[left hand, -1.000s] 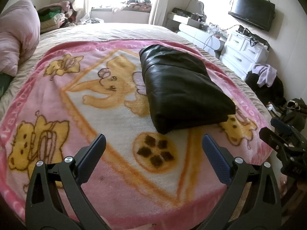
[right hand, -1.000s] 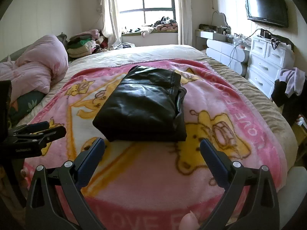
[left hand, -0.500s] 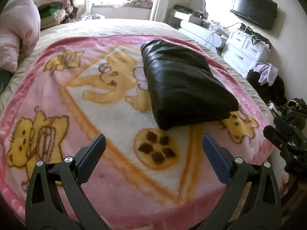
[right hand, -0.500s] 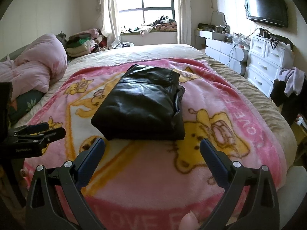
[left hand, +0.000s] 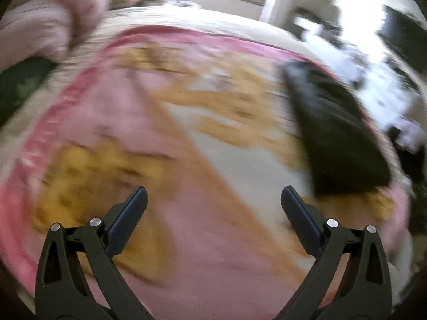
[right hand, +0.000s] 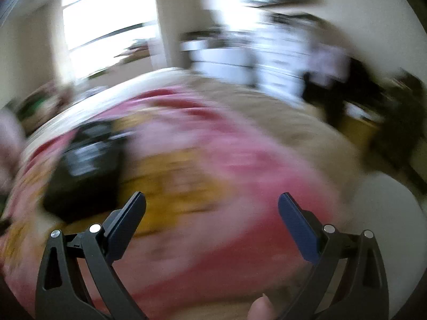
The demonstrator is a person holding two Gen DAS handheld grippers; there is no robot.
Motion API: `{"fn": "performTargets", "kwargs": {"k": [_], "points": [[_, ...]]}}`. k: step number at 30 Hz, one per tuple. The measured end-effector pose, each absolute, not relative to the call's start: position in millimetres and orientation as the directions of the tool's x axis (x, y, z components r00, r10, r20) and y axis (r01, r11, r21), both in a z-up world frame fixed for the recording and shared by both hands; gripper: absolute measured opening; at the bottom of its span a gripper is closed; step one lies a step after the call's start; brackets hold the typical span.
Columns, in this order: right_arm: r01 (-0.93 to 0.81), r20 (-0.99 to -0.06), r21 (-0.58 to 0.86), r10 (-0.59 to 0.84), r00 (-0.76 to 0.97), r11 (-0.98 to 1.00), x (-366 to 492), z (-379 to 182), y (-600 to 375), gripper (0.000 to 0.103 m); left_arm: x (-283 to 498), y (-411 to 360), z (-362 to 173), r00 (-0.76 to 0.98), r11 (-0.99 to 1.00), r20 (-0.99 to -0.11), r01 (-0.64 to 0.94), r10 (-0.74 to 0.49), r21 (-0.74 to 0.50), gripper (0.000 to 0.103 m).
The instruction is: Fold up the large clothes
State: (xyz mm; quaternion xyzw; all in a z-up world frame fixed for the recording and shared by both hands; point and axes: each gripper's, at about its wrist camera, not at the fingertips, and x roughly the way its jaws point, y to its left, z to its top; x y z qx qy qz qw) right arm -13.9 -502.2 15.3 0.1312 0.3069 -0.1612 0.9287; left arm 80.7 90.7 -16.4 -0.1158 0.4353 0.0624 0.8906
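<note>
Left gripper [left hand: 213,196], right gripper [right hand: 212,201]: jaws spread, empty.

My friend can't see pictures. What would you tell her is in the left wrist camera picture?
A very blurry view over a bed with a pink and yellow cartoon blanket, seen between the left tongs, which are wide open and holding nothing. A folded black garment lies on the blanket toward the right, and a pink pillow sits at the top left.

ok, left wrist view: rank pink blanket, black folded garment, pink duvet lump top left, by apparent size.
1. pink blanket, fills most of the frame.
2. black folded garment and pink duvet lump: they look about alike. The lump is cut off by the frame edge and everything is motion-blurred, so I won't rank these two.
</note>
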Motion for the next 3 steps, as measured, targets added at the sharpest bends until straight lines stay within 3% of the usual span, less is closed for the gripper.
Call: {"fn": "performTargets", "kwargs": {"k": [3], "points": [[0.658,-0.671,0.128,-0.424,0.608,0.742,-31.8,-10.6,-615.4,0.098,95.6,177.0,-24.1,0.570,0.922,-0.802,-0.381,0.181,-0.063,0.094]]}}
